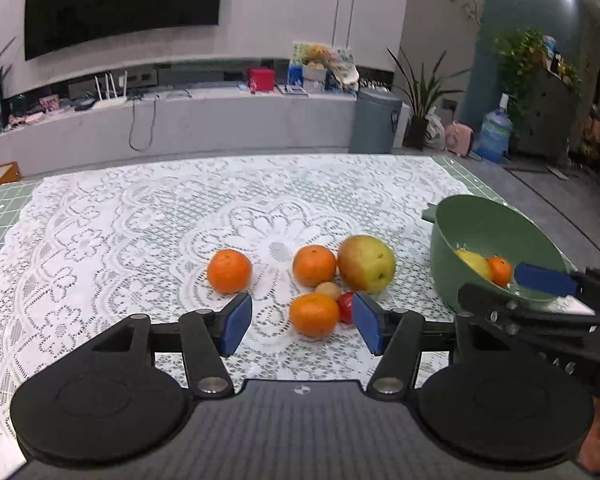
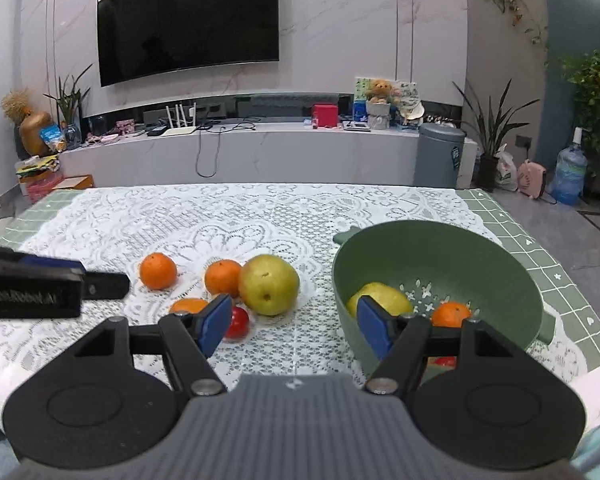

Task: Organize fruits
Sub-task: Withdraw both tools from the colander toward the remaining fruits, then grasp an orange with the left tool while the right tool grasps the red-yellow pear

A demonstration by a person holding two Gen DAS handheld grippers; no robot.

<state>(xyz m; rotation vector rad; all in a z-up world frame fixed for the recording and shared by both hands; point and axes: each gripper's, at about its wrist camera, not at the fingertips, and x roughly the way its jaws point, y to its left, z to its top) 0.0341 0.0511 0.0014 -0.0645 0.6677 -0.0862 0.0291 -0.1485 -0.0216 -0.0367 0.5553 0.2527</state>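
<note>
On the lace tablecloth lie three oranges: one alone on the left [image 1: 229, 271], one in the middle [image 1: 314, 265] and a near one [image 1: 314, 315]. Beside them are a big yellow-green pear [image 1: 366, 264], a small brown fruit [image 1: 327, 291] and a red fruit [image 1: 345, 306]. My left gripper [image 1: 300, 322] is open and empty, its jaws on either side of the near orange. A green colander bowl [image 2: 452, 248] on the right holds a yellow fruit [image 2: 384, 298], an orange [image 2: 450, 314] and something red. My right gripper [image 2: 292, 326] is open and empty at the bowl's near left rim.
The table's green grid mat [image 2: 540, 248] shows past the cloth at the right and left edges. Beyond the far edge stand a TV bench [image 2: 240, 148], a grey bin [image 2: 438, 156] and a water jug [image 2: 568, 176] on the floor.
</note>
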